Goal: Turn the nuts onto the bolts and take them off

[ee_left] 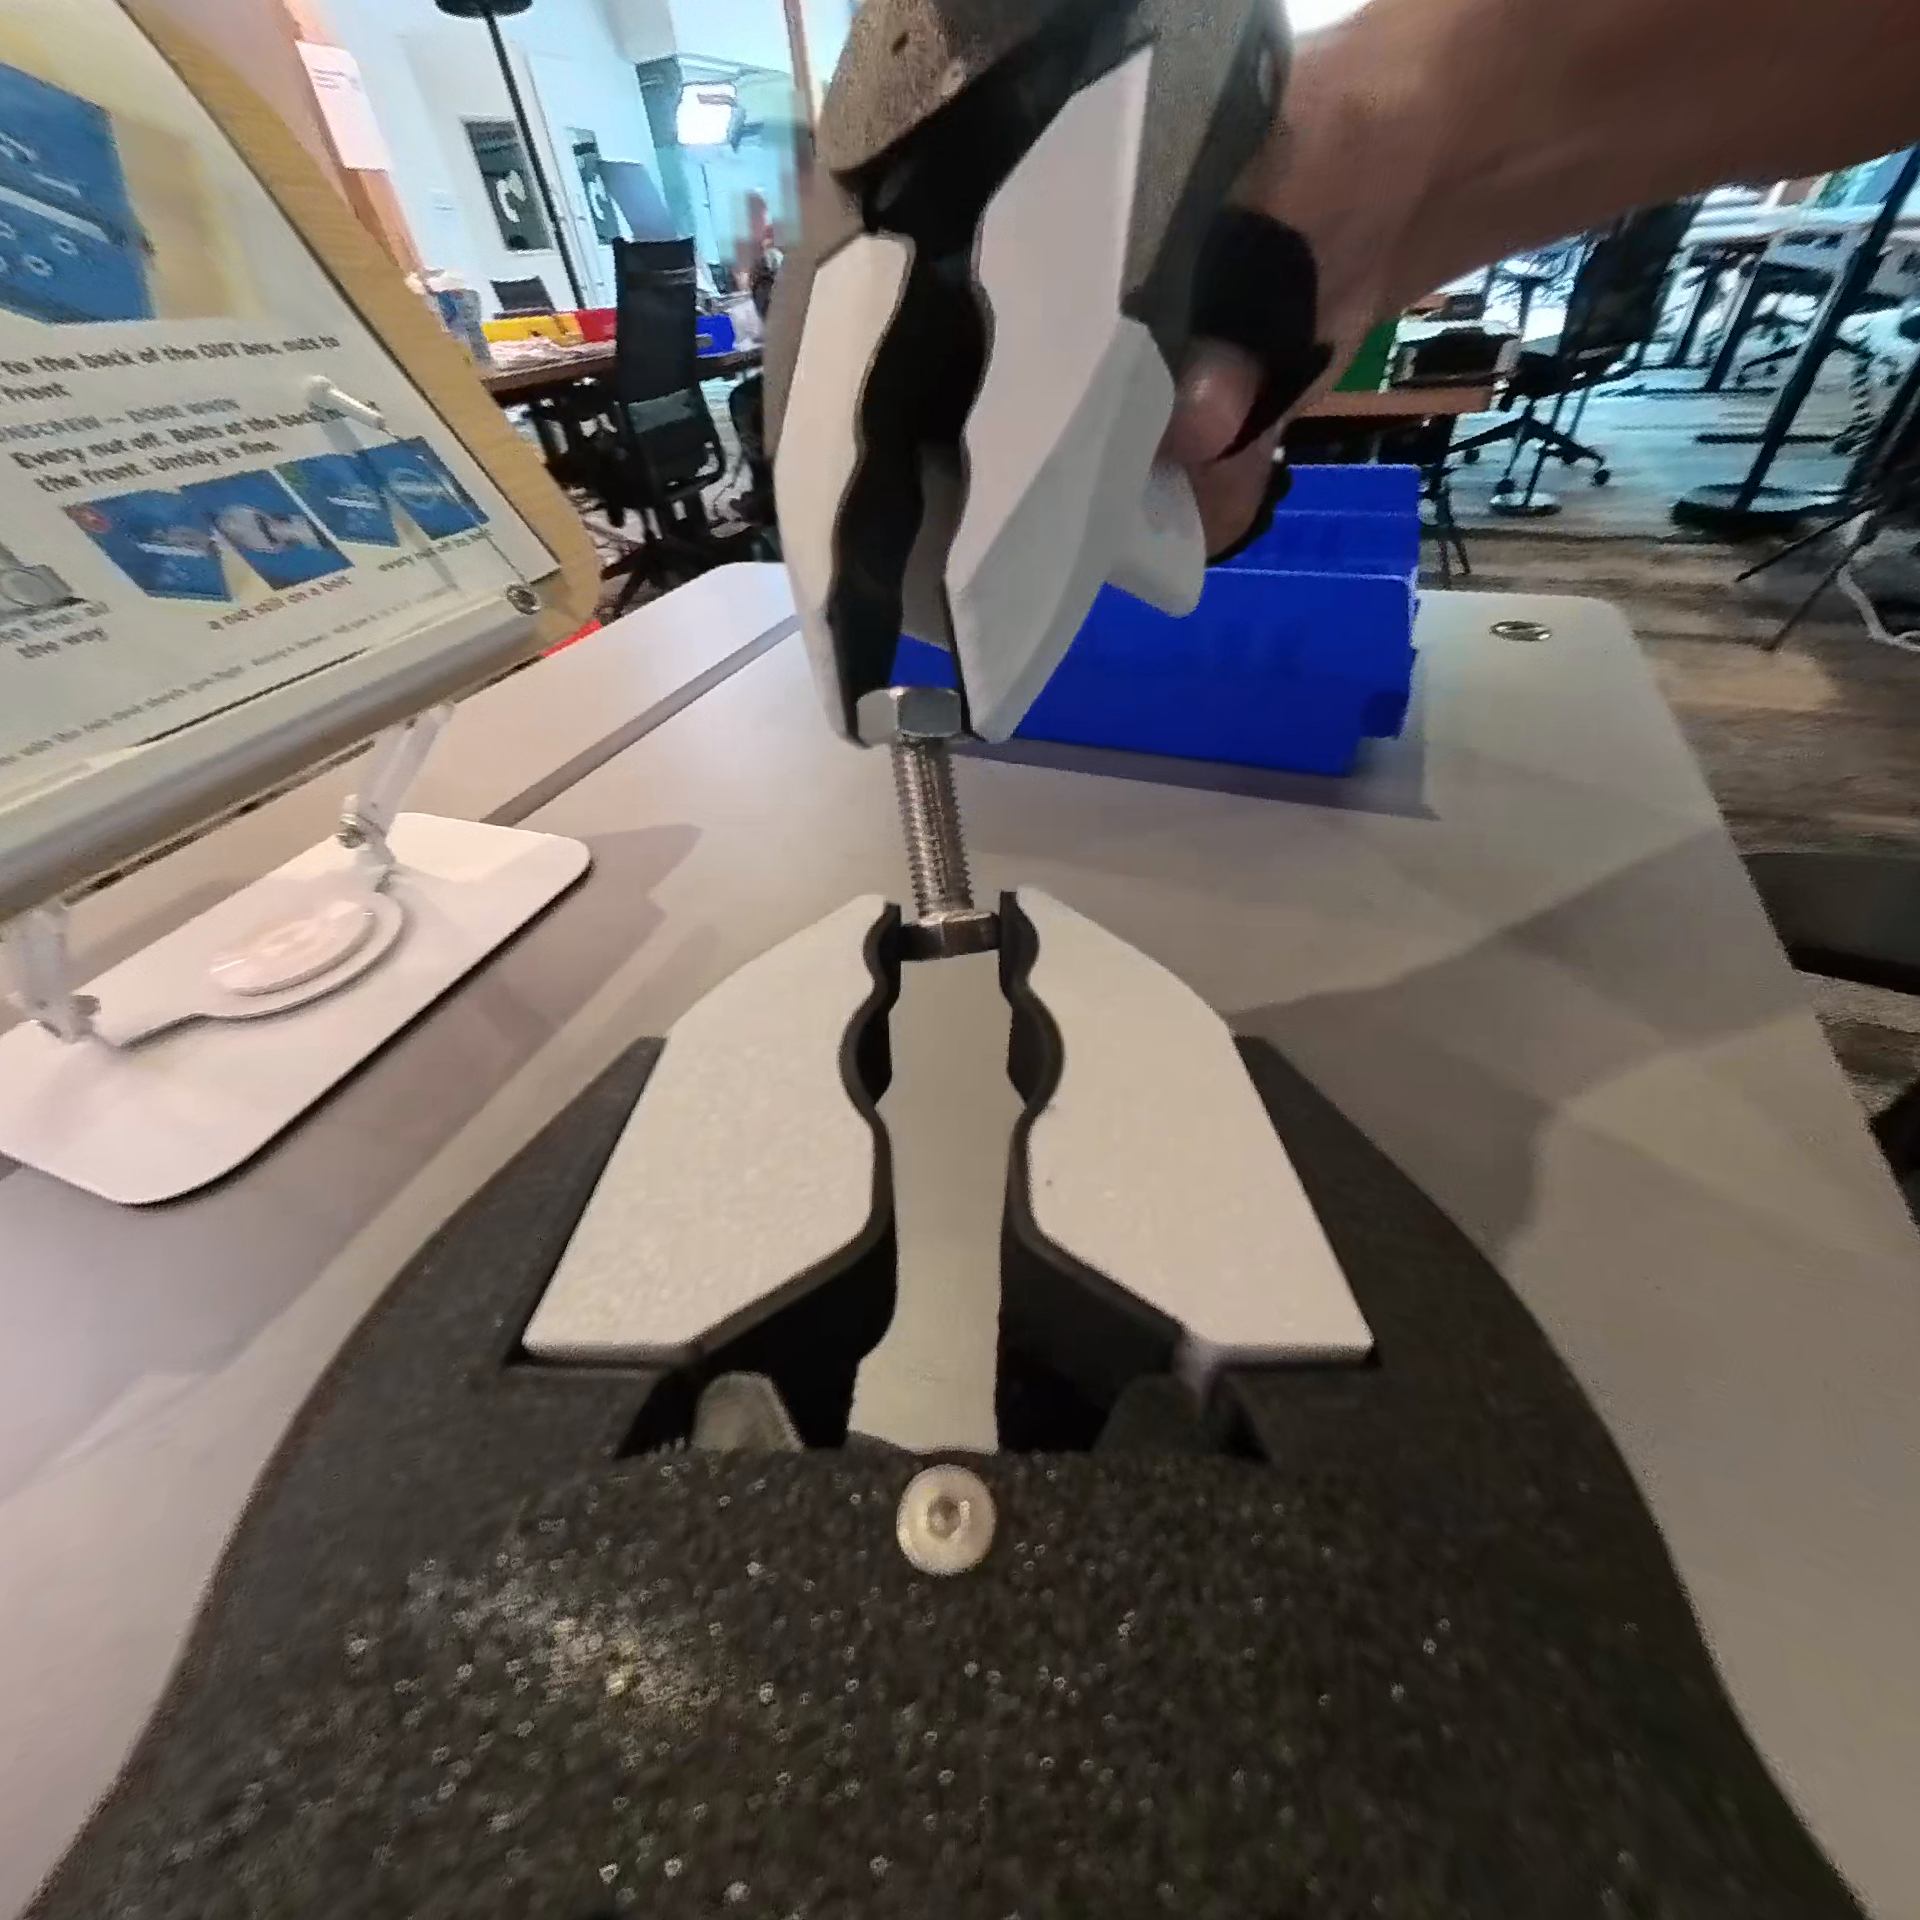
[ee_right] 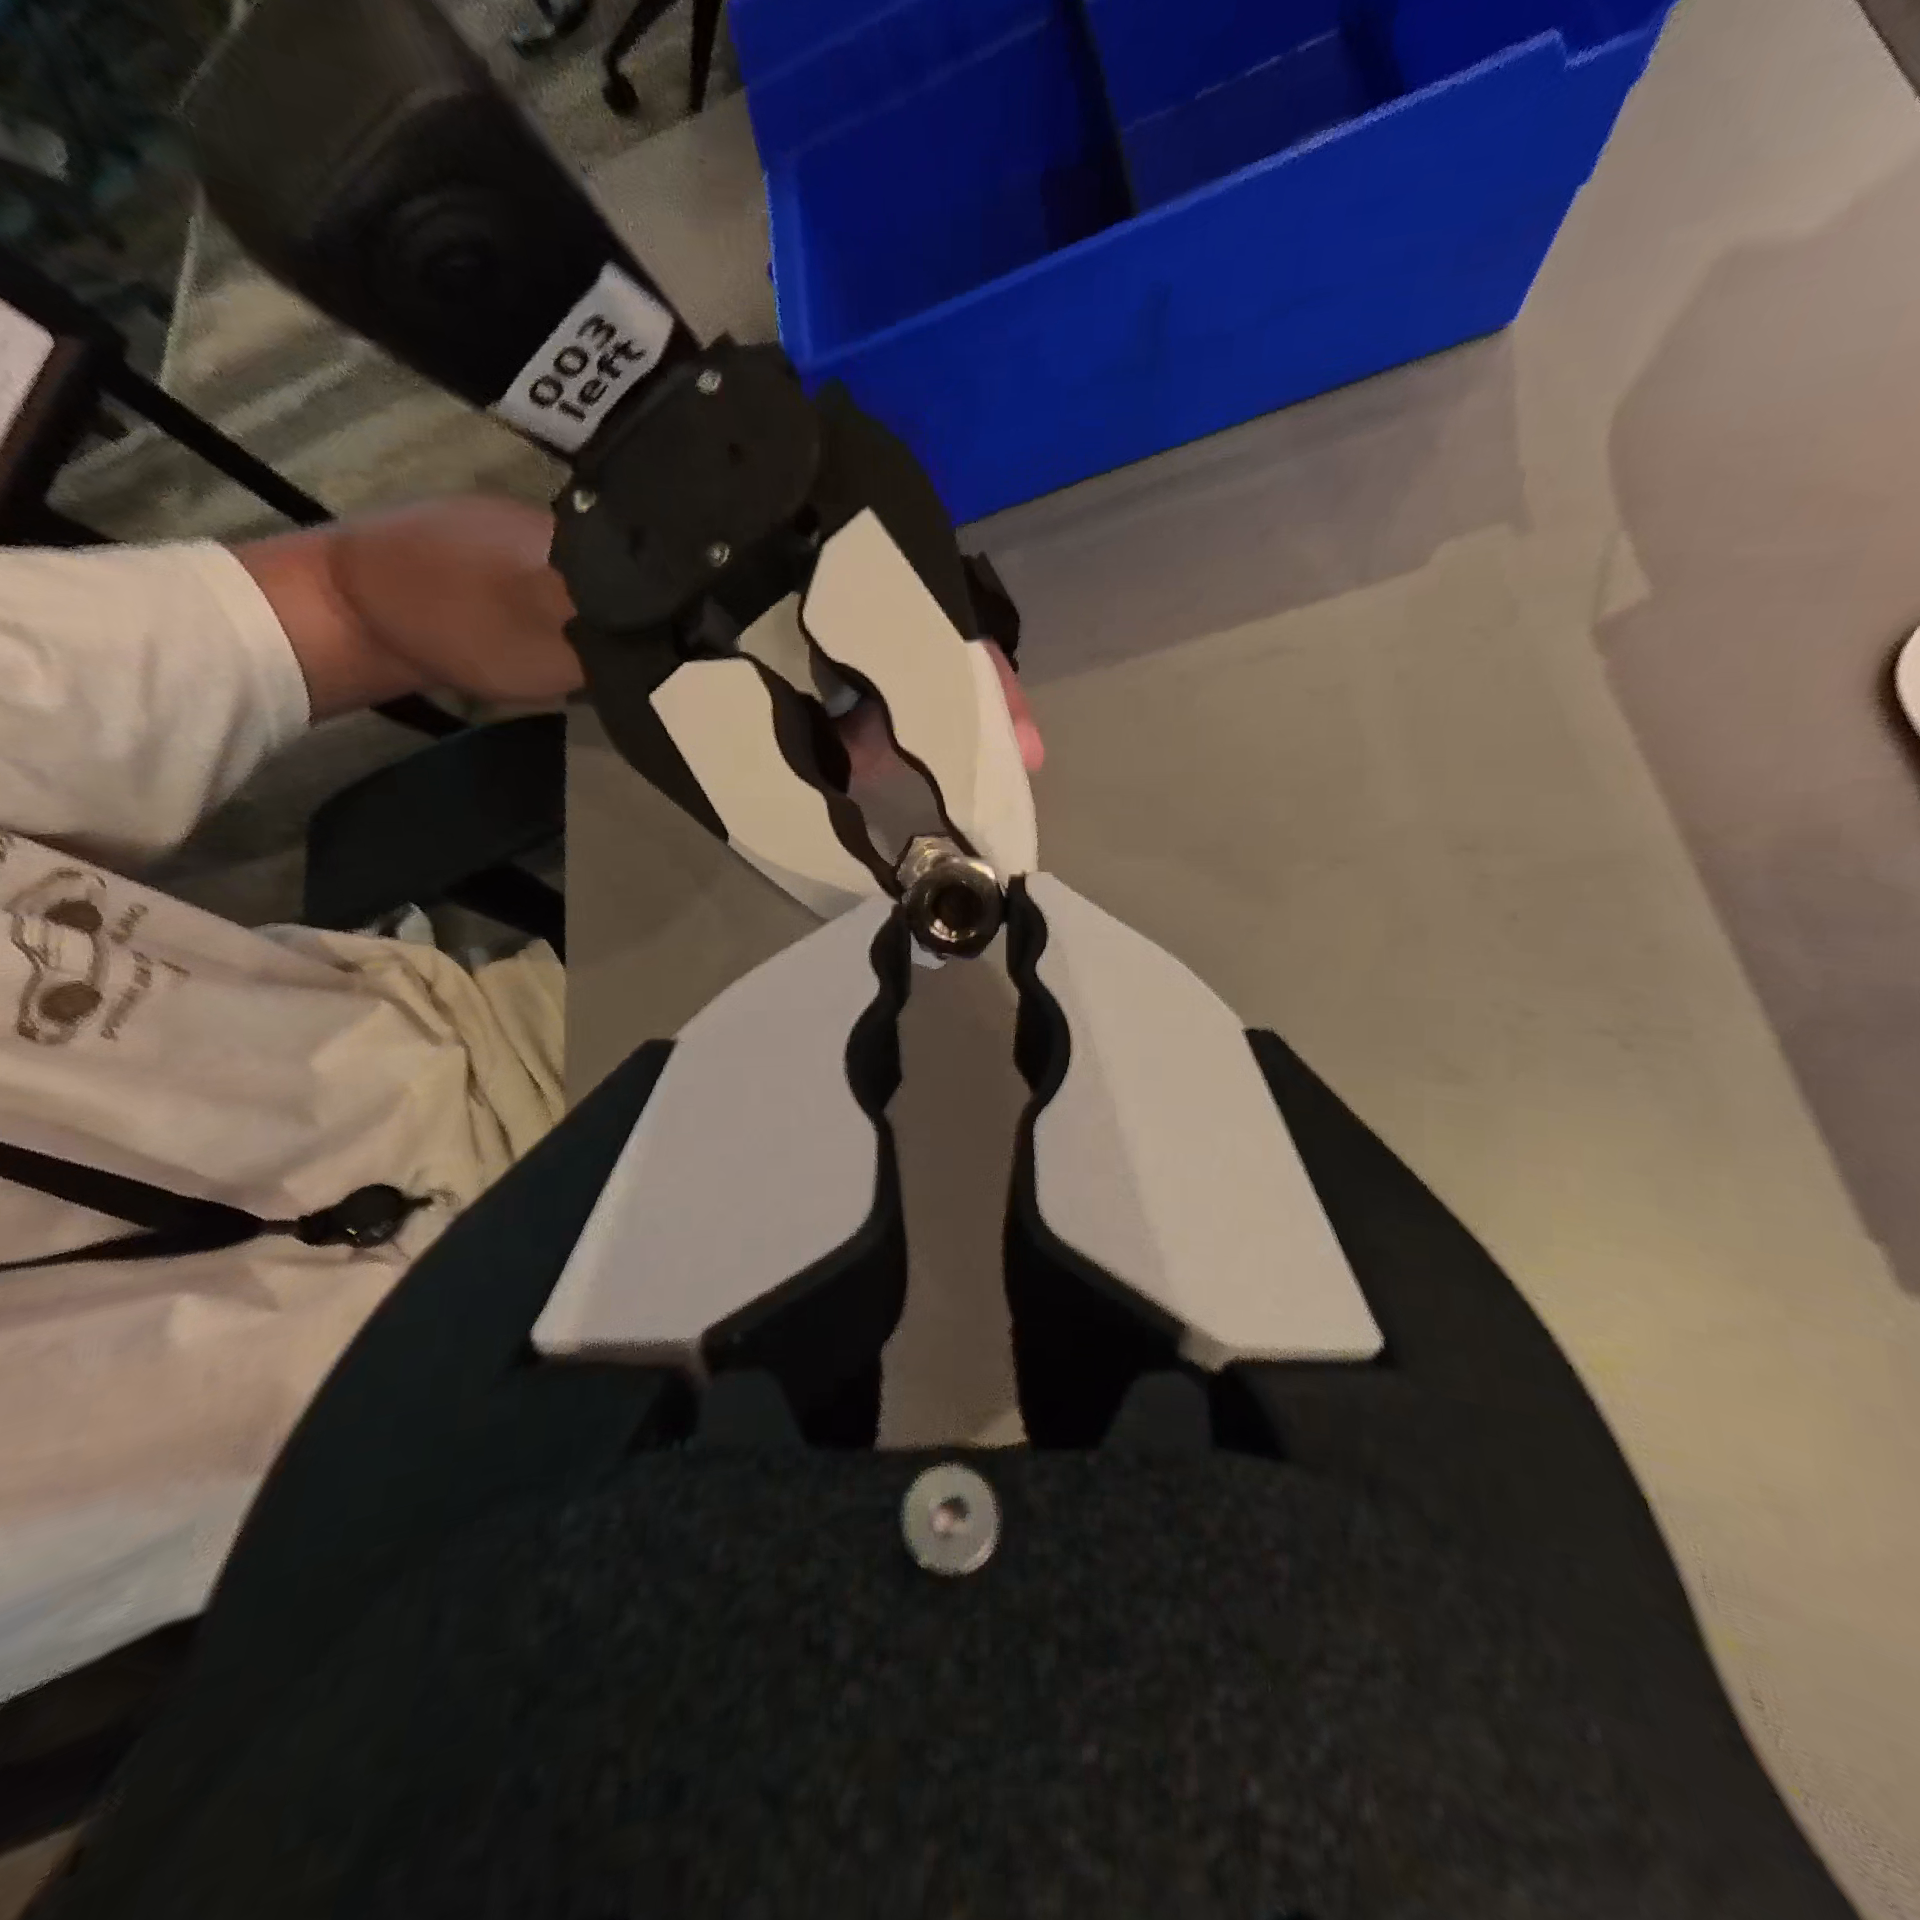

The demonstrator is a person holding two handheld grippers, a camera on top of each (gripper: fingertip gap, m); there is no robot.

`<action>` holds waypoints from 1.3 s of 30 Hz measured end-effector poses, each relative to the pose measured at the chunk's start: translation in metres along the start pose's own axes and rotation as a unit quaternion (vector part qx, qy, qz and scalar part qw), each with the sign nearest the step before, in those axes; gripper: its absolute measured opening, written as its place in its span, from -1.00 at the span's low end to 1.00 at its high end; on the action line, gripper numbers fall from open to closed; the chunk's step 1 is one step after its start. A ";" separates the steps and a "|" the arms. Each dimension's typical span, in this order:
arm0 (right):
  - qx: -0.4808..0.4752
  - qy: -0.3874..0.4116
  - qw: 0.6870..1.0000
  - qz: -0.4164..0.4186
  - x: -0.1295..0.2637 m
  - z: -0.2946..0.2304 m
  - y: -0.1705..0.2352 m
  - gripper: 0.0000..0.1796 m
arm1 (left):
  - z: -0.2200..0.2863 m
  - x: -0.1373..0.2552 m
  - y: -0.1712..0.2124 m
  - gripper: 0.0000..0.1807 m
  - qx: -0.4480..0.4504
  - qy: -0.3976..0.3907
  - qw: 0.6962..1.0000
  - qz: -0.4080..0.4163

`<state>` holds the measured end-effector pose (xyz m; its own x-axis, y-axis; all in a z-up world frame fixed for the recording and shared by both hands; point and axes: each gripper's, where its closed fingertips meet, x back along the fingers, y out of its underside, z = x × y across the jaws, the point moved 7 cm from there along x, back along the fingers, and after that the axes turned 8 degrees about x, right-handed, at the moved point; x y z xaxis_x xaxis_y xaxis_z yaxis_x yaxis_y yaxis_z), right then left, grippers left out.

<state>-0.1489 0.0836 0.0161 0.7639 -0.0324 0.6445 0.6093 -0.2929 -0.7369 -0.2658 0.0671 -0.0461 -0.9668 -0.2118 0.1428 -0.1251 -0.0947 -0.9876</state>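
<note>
A steel bolt (ee_left: 935,831) stands almost upright above the grey table (ee_left: 1403,1039), held between both grippers. My left gripper (ee_left: 948,932) is shut on the bolt's hex head (ee_left: 948,938) at the lower end. My right gripper (ee_left: 914,717) comes down from above and is shut on a hex nut (ee_left: 920,715) at the bolt's upper end. In the right wrist view my right gripper (ee_right: 951,920) pinches the nut (ee_right: 951,914), seen end-on with its hole showing. The left gripper (ee_right: 935,868) sits just behind it; the bolt shaft is hidden there.
Blue divided bins (ee_left: 1247,665) stand at the back of the table and also show in the right wrist view (ee_right: 1143,291). An instruction sheet (ee_left: 208,468) on a white stand (ee_left: 260,1039) is at the left. A person's torso (ee_right: 208,1143) is beside the table edge. The tips of both grippers are at nearly the same place.
</note>
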 end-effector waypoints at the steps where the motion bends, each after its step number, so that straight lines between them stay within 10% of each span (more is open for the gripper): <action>1: -0.015 -0.001 1.000 0.002 0.000 0.001 0.001 -0.80 | 0.000 -0.001 0.000 -0.81 -0.007 -0.010 1.000 -0.001; 11: -0.090 -0.026 0.995 0.017 -0.001 0.009 0.010 -0.80 | 0.003 -0.005 0.004 -0.80 -0.078 -0.071 0.994 -0.020; 26: 0.416 -0.025 0.908 -0.048 0.005 -0.046 -0.003 -0.81 | 0.016 0.011 0.000 -0.81 0.186 0.297 0.936 0.029; 39: 0.487 -0.075 0.866 0.086 -0.001 -0.075 -0.021 -0.81 | 0.027 0.034 -0.011 -0.81 0.235 0.469 0.850 0.055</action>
<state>-0.1777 0.0183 0.0461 0.8353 0.1506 0.5288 0.3188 0.6510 -0.6889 -0.2910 0.0344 -0.0283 -0.7469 0.6029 -0.2805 -0.1337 -0.5494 -0.8248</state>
